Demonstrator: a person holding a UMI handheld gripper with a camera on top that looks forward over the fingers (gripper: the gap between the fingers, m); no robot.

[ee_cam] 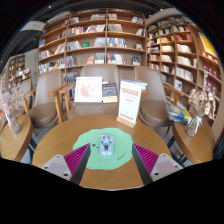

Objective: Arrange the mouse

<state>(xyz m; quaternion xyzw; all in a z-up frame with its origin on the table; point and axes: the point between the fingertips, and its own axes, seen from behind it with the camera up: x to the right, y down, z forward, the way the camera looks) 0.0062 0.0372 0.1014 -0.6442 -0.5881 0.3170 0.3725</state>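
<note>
The claw (107, 160) is open, its fingers straddling the mouse (105, 150), which rests on the green mat (90, 143) on the round surface (60, 135), a stance suited to grasping.

Single gripper-mounted wide-angle view, looking forward and slightly down along both fingers (76, 158) at 6 o'clock. Round table (70, 135) lies close ahead; bookshelves (100, 40) stand far off at 12 o'clock.
</note>
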